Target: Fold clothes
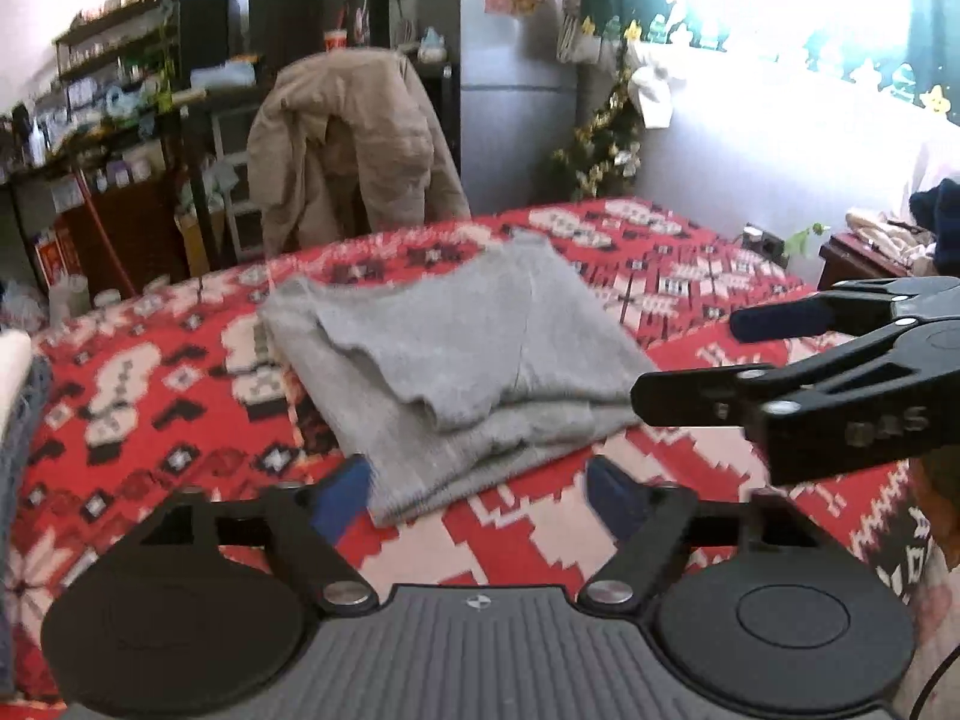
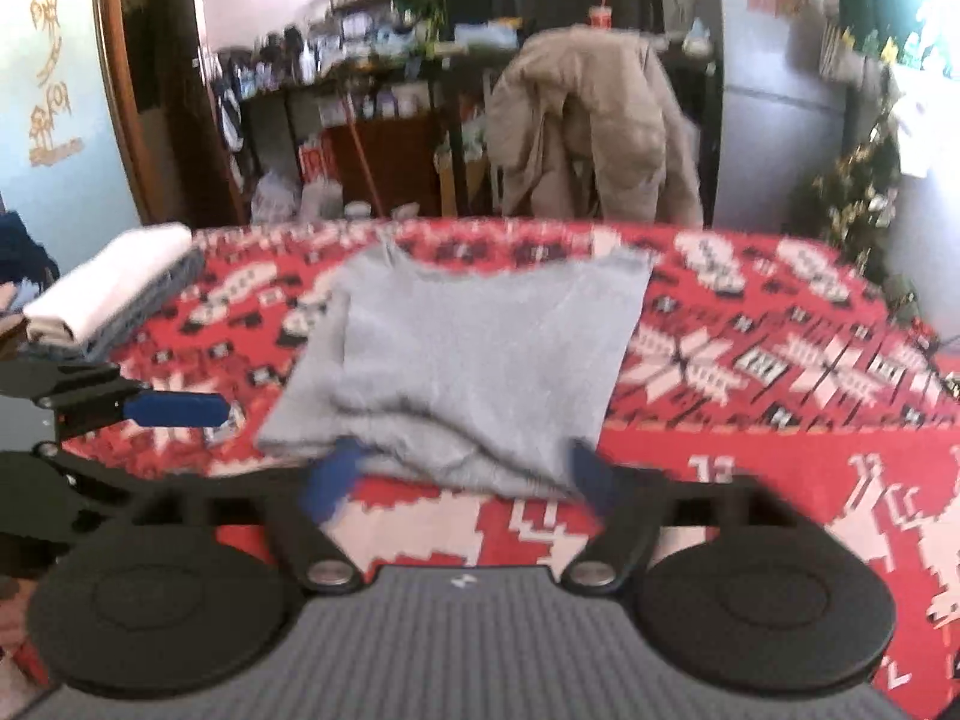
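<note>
Left wrist view showed the left tool (image 1: 480,489) with its jaws spread wide and nothing between them, its blue pads (image 1: 339,492) blurred just short of the near edge of a grey knit top (image 1: 456,348). The top lay folded into a rough rectangle on a red cloth (image 1: 150,372) patterned with white and black geometric motifs — soft, slightly fuzzy fabric, its upper layer rumpled and lifted at the front corner. The cloth covered a flat surface; whether a bed or a desk I could not tell. The right tool (image 1: 684,360) reached in from the right, black, hard plastic, also gaping and empty; stamped marks on its body were too blurred to read.

Right wrist view gave the same top (image 2: 474,360) from the other side, centred ahead of the right tool (image 2: 465,477), whose pads (image 2: 333,477) stood well apart and clear of the fabric. A folded white-and-grey stack (image 2: 114,294) sat at the cloth's far left corner. Behind, a tan padded jacket (image 2: 594,126) hung over a chair — gold lettering on the left wall (image 2: 51,84) was not legible.
</note>
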